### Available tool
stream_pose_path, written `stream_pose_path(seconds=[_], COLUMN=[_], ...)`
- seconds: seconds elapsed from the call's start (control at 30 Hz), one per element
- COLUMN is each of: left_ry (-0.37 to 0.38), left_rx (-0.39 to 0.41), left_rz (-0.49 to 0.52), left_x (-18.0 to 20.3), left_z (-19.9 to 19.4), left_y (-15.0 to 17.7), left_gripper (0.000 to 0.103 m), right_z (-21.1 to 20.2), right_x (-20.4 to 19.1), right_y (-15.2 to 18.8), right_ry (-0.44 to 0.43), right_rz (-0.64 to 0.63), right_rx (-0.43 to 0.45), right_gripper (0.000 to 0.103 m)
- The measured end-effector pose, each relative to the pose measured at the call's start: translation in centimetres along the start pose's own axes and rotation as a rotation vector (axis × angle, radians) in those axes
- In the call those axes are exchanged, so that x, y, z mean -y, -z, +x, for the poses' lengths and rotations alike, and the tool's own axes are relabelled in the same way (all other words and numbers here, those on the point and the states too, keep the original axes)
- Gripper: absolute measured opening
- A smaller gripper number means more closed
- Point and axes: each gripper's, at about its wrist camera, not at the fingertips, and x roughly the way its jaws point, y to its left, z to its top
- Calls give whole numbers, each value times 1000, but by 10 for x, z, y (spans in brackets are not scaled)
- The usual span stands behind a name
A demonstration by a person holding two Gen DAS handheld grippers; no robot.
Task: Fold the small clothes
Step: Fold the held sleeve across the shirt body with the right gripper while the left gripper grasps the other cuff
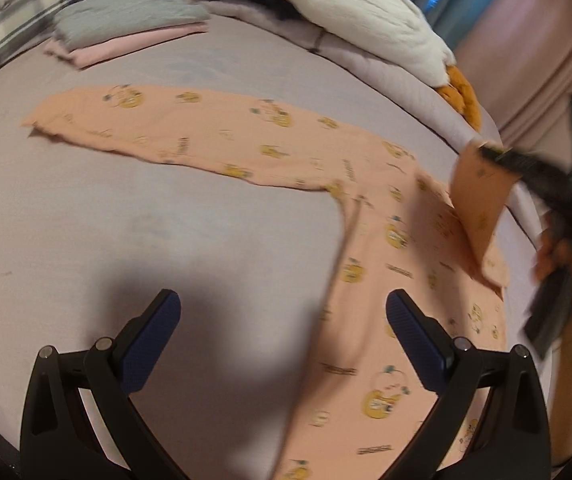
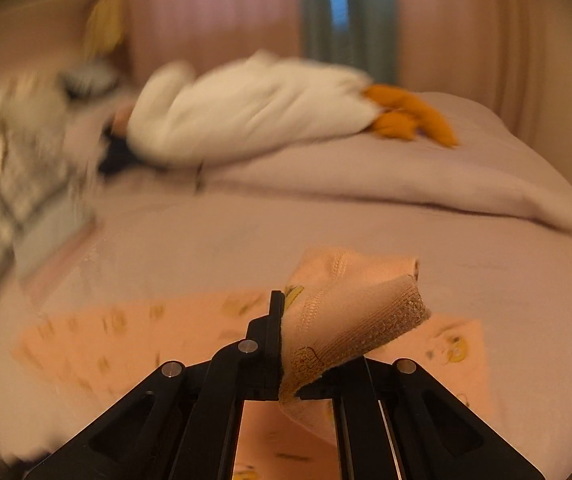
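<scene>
Looking along the left gripper [image 1: 283, 320] from its wrist camera, we see its two blue-padded fingers [image 1: 149, 344] spread wide apart at the bottom of the frame, holding nothing, hovering over the bed sheet [image 1: 85, 220]. Between and beyond them lies the peach printed garment [image 1: 269, 148], small trousers by the shape: one leg runs from the lower centre up to the middle of the frame, the other stretches flat toward the upper left. At the right of that frame, the right gripper [image 1: 502, 158], blurred, lifts one edge of the garment off the sheet.

In the right wrist view, we find the right gripper's fingers [image 2: 275, 344] pressed together on the ribbed edge of the garment at lower centre, the fabric bulging up and to the right of them; the rest of the peach cloth lies flat below.

Farther back, in the upper left of the left wrist frame, a folded stack [image 1: 125, 28] of grey-green and pink cloth sits on the sheet, apart from the garment, beside a plaid pillow [image 1: 25, 8]. At the top centre, a white plush toy [image 1: 370, 28] with orange feet rests on a bunched duvet [image 1: 370, 76], with curtains [image 1: 526, 20] behind.
</scene>
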Motion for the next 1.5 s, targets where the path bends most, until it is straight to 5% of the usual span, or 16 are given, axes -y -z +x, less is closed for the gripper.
stream_pose_path(seconds=[0.2, 0.27, 0.4, 0.47, 0.53, 0.63, 0.73, 0.87, 1.07, 1.33, 1.43, 1.5], left_ry=[-14, 21, 101, 111, 107, 133, 162, 204, 221, 177, 122, 75], left_rx=[2, -6, 0, 17, 37, 85, 125, 159, 172, 163, 207, 224], left_rz=[-79, -142, -268, -280, -284, -328, -375, -447, -521, -594, -587, -589], left_x=[-32, -44, -65, -69, -72, -88, -105, -132, -153, -172, -176, -181], left_z=[5, 8, 5, 1, -3, -12, -19, -22, -16, 10, 14, 17], left_y=[-6, -9, -17, -22, -29, -41, -52, -68, -82, -95, -104, -111], left_gripper=[103, 102, 102, 102, 102, 102, 102, 102, 102, 100, 94, 76], right_z=[57, 59, 38, 24, 8, -12, -7, 20, 56, 2, -8, -10], right_x=[-86, -96, -107, -99, -83, -52, -19, -13, -45, -38, -19, -5], right_y=[46, 63, 79, 74, 63, 57, 54, 64, 83, 87, 96, 101], right_ry=[116, 120, 44, -53, -185, -359, -426, -393, -409, -458, -491, -493], right_rz=[-369, -456, -549, -530, -449, -260, -61, 18, -28, -92, -62, -41], right_rx=[-111, -142, -131, -123, -124, -112, -121, -160, -222, -106, -96, -94], right_gripper=[5, 15, 39, 53, 55, 55, 54, 18, 11, 11, 11, 11])
